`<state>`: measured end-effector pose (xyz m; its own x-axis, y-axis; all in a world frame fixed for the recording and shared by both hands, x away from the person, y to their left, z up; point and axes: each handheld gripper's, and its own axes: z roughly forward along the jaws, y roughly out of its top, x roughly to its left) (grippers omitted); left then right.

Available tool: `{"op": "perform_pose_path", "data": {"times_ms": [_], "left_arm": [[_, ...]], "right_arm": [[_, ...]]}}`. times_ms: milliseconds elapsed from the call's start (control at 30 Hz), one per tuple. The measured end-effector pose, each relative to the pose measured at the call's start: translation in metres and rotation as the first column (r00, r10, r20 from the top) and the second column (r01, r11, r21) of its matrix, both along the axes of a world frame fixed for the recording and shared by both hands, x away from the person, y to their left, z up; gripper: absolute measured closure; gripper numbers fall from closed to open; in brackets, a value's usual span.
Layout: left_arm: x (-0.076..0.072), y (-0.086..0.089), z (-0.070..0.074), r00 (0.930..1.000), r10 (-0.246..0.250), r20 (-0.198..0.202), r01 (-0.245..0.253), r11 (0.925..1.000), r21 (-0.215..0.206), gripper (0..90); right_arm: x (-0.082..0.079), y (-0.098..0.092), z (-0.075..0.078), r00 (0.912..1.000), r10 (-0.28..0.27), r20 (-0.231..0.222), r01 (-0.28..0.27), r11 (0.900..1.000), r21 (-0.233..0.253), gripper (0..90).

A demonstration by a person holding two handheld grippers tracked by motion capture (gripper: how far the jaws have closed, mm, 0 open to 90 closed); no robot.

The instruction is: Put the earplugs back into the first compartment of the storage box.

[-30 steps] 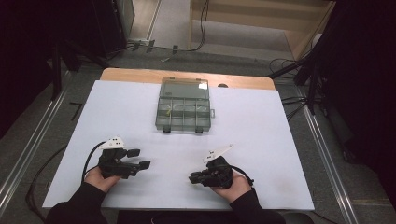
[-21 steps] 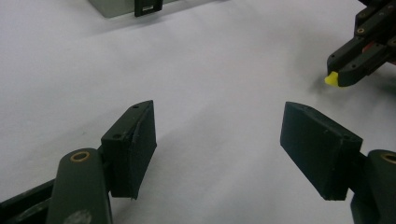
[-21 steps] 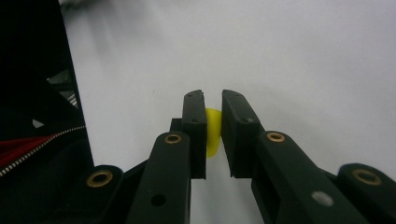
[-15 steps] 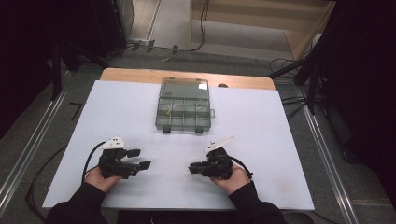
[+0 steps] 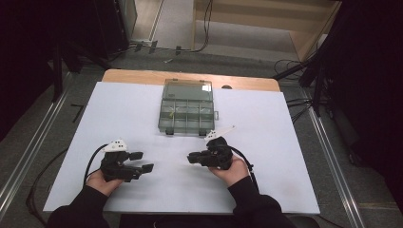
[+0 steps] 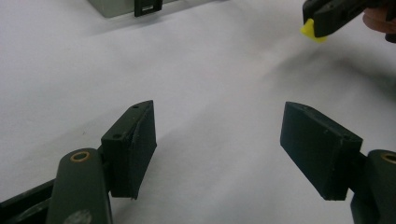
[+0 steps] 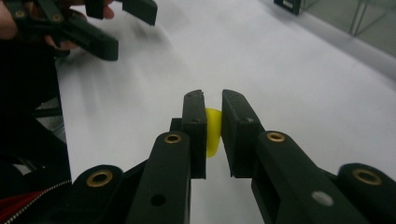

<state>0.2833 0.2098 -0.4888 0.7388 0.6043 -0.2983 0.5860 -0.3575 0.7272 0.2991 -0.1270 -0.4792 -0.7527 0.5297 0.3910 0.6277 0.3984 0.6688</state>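
Item: small yellow piece (image 7: 213,132), pinched between the jaws of our right claw (image 7: 213,122), low over the white counter (image 5: 285,142) near its front edge. Progress, as we judge it: pickup done; carrying to the clear compartment box (image 5: 187,107), which sits well apart at the far side with its lid up, remains, as does the release. Our left claw (image 6: 217,140): jaws spread wide, empty, hovering just above the sheet, facing the right one.
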Motion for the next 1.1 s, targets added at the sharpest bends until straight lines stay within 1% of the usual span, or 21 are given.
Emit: {"op": "perform_pose_path", "data": {"times_ms": [133, 200, 300, 667, 833, 1100], "left_arm": [[0.0, 0.0, 0.0, 1.0, 0.001, 0.0, -0.001, 1.0, -0.001, 26.7], [0.0, 0.0, 0.0, 1.0, 0.001, -0.001, -0.001, 1.0, -0.002, 26.7], [0.0, 0.0, 0.0, 1.0, 0.001, 0.0, -0.001, 1.0, -0.004, 26.7], [0.0, 0.001, 0.0, 1.0, 0.008, -0.002, -0.008, 1.0, -0.003, 26.7], [0.0, 0.001, 0.0, 1.0, 0.008, 0.0, -0.008, 1.0, -0.003, 26.7], [0.0, 0.001, 0.0, 1.0, 0.008, -0.001, -0.008, 1.0, -0.004, 26.7]], "right_arm": [[0.01, 0.005, 0.004, 1.0, 0.001, 0.009, -0.001, 1.0, 0.002, 78.2], [0.015, 0.007, 0.006, 1.0, -0.002, 0.001, 0.002, 1.0, 0.001, 78.2], [0.02, 0.009, 0.009, 1.0, -0.004, 0.002, 0.004, 1.0, -0.001, 78.2], [0.047, 0.015, 0.023, 0.9996, -0.027, 0.005, 0.027, 0.999, 0.019, 78.2], [0.061, 0.018, 0.026, 0.9992, -0.041, 0.003, 0.041, 0.999, 0.027, 78.2], [0.083, 0.025, 0.032, 0.9981, -0.062, 0.003, 0.062, 0.998, 0.01, 78.2]]}}
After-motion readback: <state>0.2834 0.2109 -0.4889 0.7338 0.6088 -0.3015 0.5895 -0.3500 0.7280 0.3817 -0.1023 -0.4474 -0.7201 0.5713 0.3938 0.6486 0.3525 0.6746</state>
